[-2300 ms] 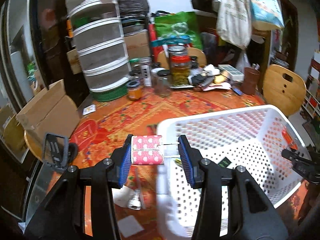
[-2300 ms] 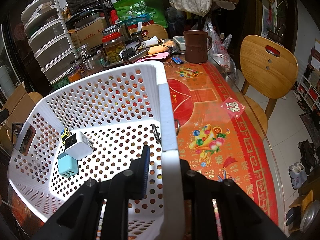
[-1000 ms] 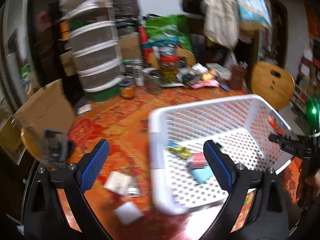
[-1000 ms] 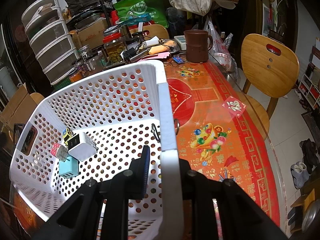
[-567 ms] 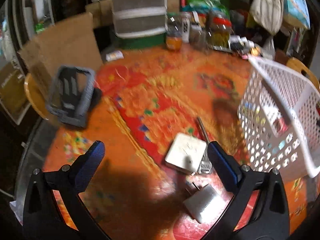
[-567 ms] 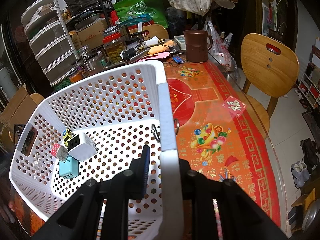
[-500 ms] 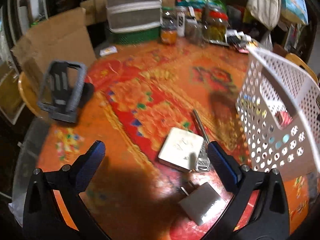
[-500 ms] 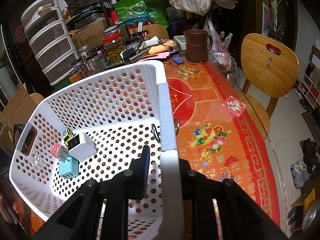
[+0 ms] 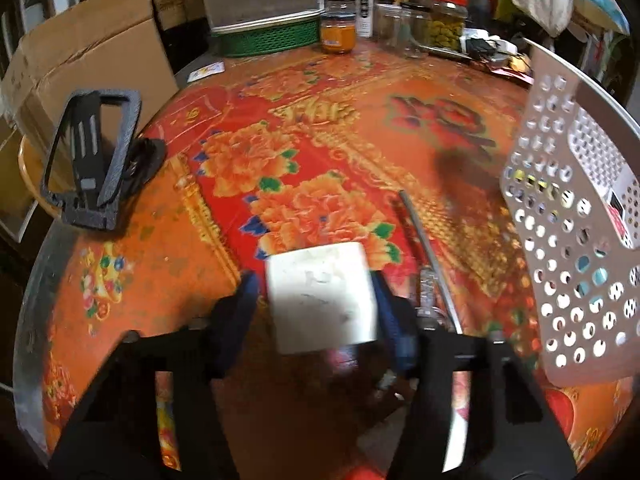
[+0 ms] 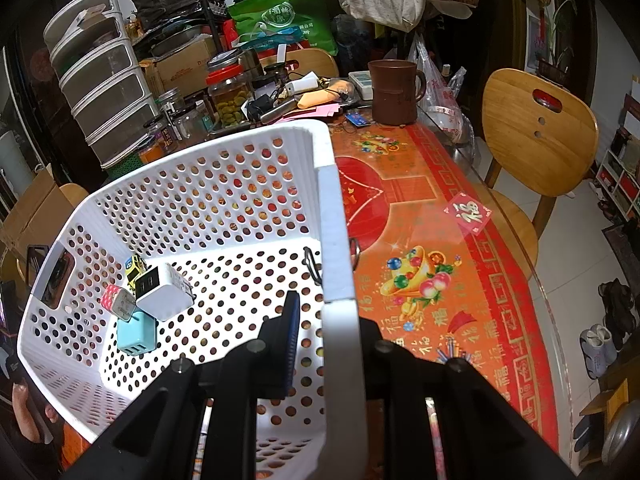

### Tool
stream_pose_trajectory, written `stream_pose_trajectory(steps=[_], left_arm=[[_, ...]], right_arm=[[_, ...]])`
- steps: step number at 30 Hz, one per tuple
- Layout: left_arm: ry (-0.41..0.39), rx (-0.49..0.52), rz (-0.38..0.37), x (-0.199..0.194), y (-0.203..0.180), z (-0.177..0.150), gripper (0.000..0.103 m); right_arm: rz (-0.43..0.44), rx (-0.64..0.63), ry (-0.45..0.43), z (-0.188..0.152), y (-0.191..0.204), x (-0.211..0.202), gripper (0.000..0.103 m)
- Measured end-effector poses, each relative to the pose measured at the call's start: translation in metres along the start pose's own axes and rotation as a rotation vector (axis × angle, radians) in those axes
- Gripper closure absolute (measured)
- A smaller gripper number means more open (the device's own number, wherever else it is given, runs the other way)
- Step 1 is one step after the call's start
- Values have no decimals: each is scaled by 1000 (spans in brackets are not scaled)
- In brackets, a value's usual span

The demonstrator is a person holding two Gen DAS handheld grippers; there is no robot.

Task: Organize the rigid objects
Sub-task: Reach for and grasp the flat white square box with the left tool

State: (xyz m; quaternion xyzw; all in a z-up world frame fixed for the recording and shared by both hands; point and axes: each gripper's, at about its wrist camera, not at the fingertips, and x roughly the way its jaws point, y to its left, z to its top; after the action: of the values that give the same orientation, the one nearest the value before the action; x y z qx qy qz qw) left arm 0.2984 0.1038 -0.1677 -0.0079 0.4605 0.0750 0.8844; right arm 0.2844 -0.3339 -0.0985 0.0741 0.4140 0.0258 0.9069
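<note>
My left gripper [image 9: 318, 300] has its blue pads on both sides of a flat white square block [image 9: 322, 298] lying on the red patterned tablecloth; the view is blurred. A metal rod tool [image 9: 426, 248] lies just to its right. The white perforated basket [image 9: 576, 208] stands further right. My right gripper [image 10: 328, 320] is shut on the basket's rim [image 10: 334, 240]. Inside the basket lie a white charger [image 10: 164, 292], a pink dotted charger [image 10: 116, 302], a blue charger [image 10: 136, 336] and a small yellow toy car [image 10: 134, 266].
A black phone holder [image 9: 92, 160] stands at the table's left edge by a cardboard box [image 9: 80, 56]. Jars [image 9: 338, 32] and stacked drawers [image 10: 104, 92] crowd the far side. A brown mug [image 10: 394, 90] and wooden chair [image 10: 536, 136] are at the right.
My left gripper dropped the pink dotted charger into the basket, swung left and down to the table, and closed in around the white square block. The right gripper has not moved.
</note>
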Motion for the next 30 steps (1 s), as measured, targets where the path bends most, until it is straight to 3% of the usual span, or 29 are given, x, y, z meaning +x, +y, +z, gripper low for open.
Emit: stream_pose_trajectory(steps=[2, 9, 20, 30], left_arm=[[-14, 21, 40, -2, -6, -1, 58], [-75, -11, 52, -22, 0, -3, 59], [-224, 9, 83, -103, -8, 27, 58], [-327, 70, 77, -171, -47, 55, 58]], right_arm=[[0, 0, 0, 0, 0, 0, 84], [-1, -3, -2, 0, 1, -1, 84], [-3, -4, -2, 1, 0, -1, 84], [-2, -5, -2, 2, 0, -2, 84]])
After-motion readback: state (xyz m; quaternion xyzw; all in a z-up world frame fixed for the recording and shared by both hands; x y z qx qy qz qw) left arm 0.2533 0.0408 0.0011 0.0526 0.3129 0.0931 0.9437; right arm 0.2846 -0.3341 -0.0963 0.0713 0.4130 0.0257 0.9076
